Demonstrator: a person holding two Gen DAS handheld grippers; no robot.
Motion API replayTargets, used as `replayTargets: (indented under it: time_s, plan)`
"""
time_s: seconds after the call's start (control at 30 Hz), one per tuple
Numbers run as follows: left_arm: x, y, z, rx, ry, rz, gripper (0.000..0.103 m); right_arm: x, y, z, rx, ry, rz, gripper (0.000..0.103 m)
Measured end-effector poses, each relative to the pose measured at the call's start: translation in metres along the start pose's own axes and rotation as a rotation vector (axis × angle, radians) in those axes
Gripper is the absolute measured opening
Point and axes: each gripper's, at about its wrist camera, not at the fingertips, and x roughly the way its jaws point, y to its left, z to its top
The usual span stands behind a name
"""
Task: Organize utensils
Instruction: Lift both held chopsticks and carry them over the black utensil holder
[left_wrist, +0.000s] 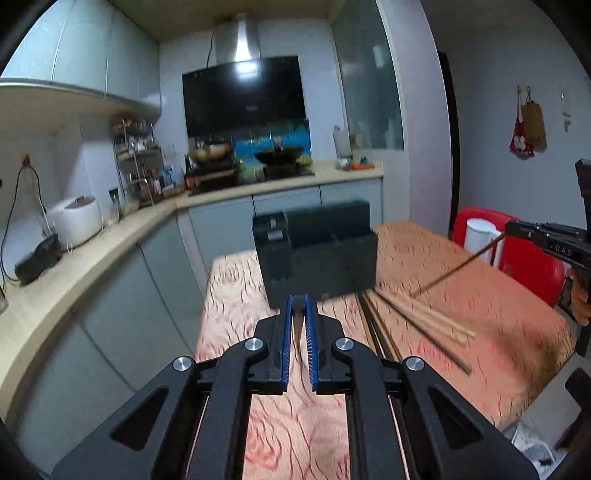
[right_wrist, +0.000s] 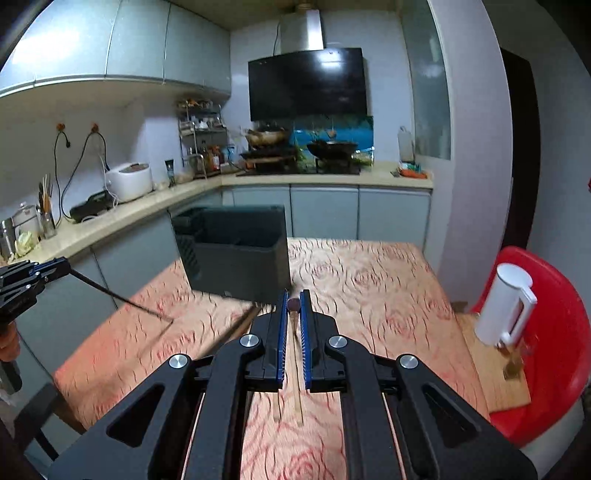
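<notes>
Table (left_wrist: 461, 280) with pink-orange rose-pattern cloth; kitchen behind: L-shaped counter (left_wrist: 110, 243), grey cabinets, black range hood (left_wrist: 243, 94), woks on the stove.

Dark utensil holder (left_wrist: 321, 254) stands at frame centre on the cloth. Loose chopsticks (left_wrist: 417, 321) lie on the table right of centre, just beside the holder's base.

Left gripper (left_wrist: 300, 310): jaws nearly together, pinching a dark chopstick (right_wrist: 118, 297), held off the cloth.

Right gripper (right_wrist: 294, 306): jaws nearly together on a brown chopstick (left_wrist: 458, 264), butt end visible between the pads.

Right view only: white jug (right_wrist: 504, 308) on a red chair (right_wrist: 554, 332), chopstick jar at left edge of the counter. Left view only: bags hanging on the wall, upper right.
</notes>
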Motion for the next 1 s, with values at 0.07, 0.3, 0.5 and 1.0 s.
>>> replayTargets:
  time_s: [0.07, 0.3, 0.5, 1.0]
  plan:
    - [0.006, 0.003, 0.012, -0.008, -0.012, -0.007, 0.007, 0.006, 0.0, 0.013, 0.004, -0.009, 0.01, 0.007]
    - [0.02, 0.014, 0.045, -0.026, -0.023, -0.04, 0.007, 0.021, -0.002, 0.046, 0.016, -0.018, 0.034, 0.007]
    - [0.036, 0.023, 0.066, -0.043, -0.002, -0.068, 0.007, 0.035, -0.003, 0.08, 0.029, -0.009, 0.053, 0.007]
    - [0.055, 0.028, 0.156, -0.027, -0.031, -0.11, 0.007, 0.043, 0.017, 0.165, -0.027, -0.05, 0.072, 0.007]
